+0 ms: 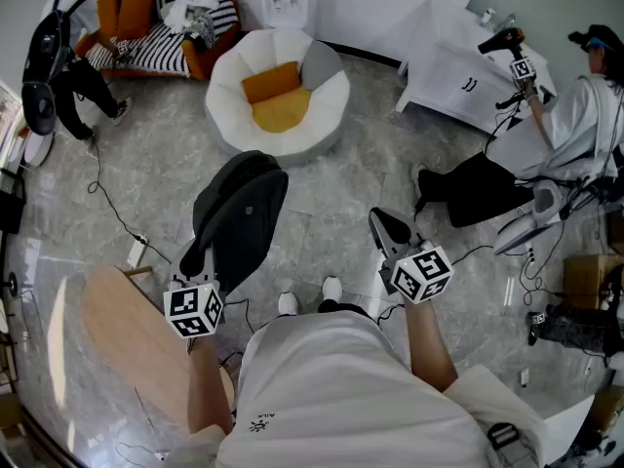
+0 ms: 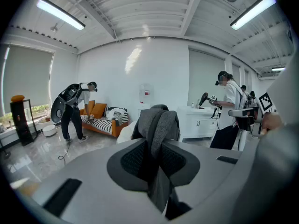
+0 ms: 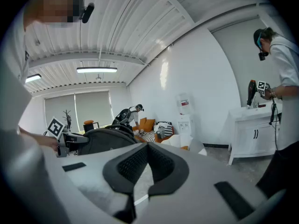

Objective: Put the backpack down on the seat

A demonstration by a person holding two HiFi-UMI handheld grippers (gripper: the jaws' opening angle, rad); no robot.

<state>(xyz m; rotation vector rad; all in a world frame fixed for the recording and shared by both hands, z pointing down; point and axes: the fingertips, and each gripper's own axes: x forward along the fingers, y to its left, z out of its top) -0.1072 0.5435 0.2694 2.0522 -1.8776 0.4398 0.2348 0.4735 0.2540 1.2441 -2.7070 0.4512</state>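
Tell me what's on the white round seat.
Two orange cushions and a grey cushion lie on the white seat; whatever sits under them is covered.

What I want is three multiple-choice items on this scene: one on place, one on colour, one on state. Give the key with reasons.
1. Where is the backpack relative to the round seat?
A. Lying on it
B. Hanging over the floor, short of it
C. Behind it, on the striped sofa

2. What colour are the two cushions in the seat's middle?
A. Green
B. Blue
C. Orange

3. How do the jaws of the left gripper stand?
A. Closed on the backpack's strap
B. Wide apart, empty
C. Closed on a hair dryer

Key:
1 B: in the head view the backpack hangs above the floor, with the seat beyond it.
2 C: both are orange against the white shell.
3 A: the left gripper view shows the strap pinched between the jaws.
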